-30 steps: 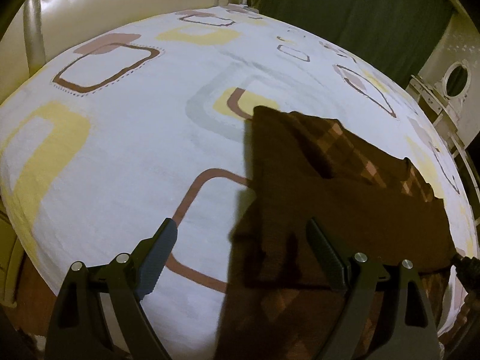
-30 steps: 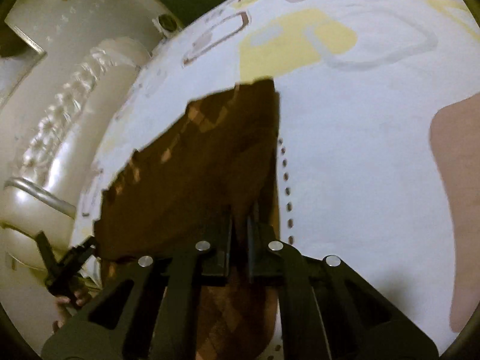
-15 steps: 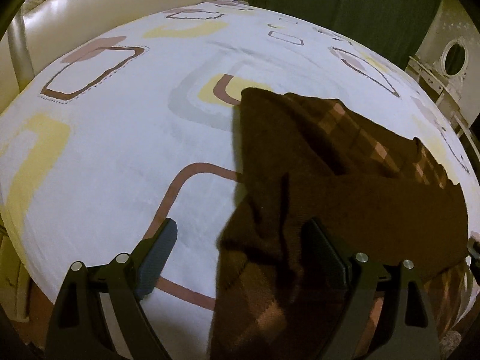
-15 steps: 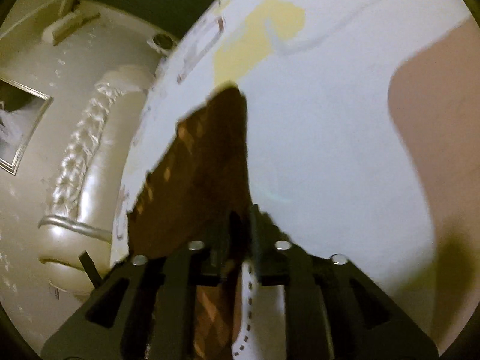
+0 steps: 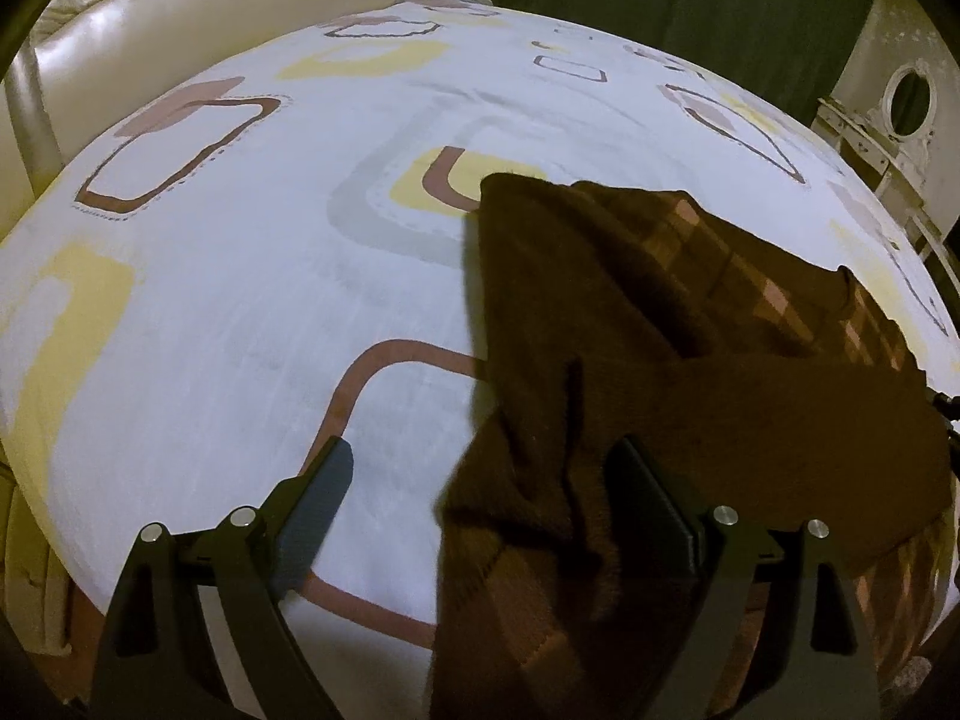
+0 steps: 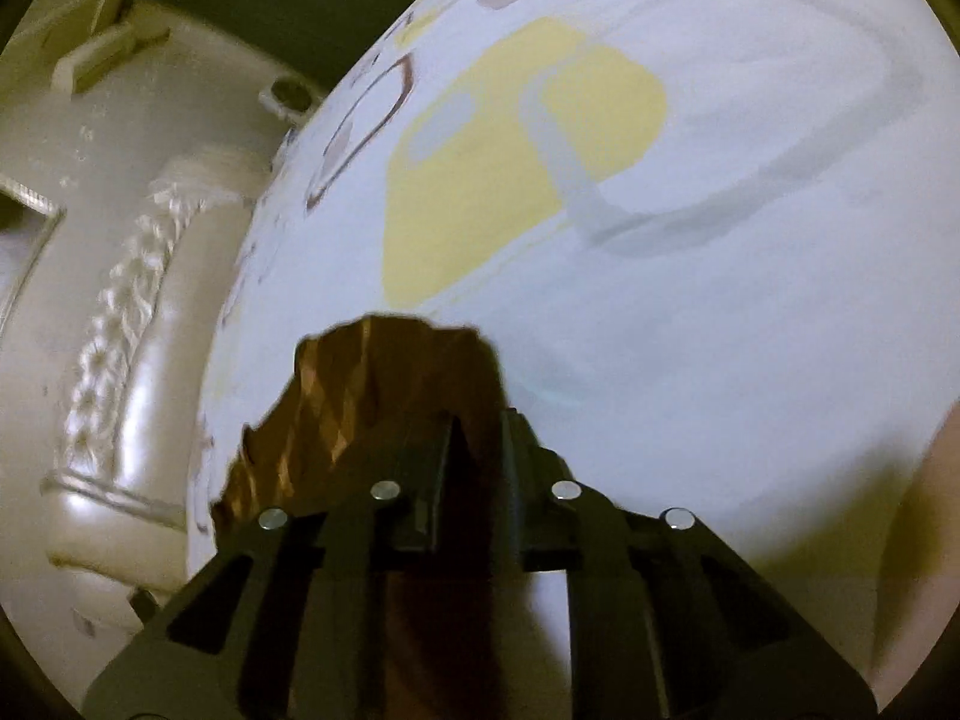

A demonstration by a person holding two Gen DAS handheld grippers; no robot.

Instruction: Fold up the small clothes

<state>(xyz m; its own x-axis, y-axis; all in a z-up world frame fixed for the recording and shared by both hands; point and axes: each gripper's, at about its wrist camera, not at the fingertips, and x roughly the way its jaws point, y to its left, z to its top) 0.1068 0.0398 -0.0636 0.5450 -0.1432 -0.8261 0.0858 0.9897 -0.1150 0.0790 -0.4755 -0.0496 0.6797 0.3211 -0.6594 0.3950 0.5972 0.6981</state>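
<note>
Left wrist view shows your left claw (image 5: 480, 498) spread wide over the bed's white sheet with brown and yellow squares (image 5: 240, 300), nothing gripped; the dark brown checked knit garment (image 5: 660, 360) lies ahead and under its right finger. Your right claw (image 6: 477, 450) is narrow and closing, with that garment's fold (image 6: 390, 396) between its fingers.

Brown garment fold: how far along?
Done: one flap of the brown checked garment already lies doubled over on the patterned bedsheet. In hand: the right claw is closing with cloth between its jaws. The left claw stands open over the rumpled near edge. Left: flatten that edge and finish folding.
</note>
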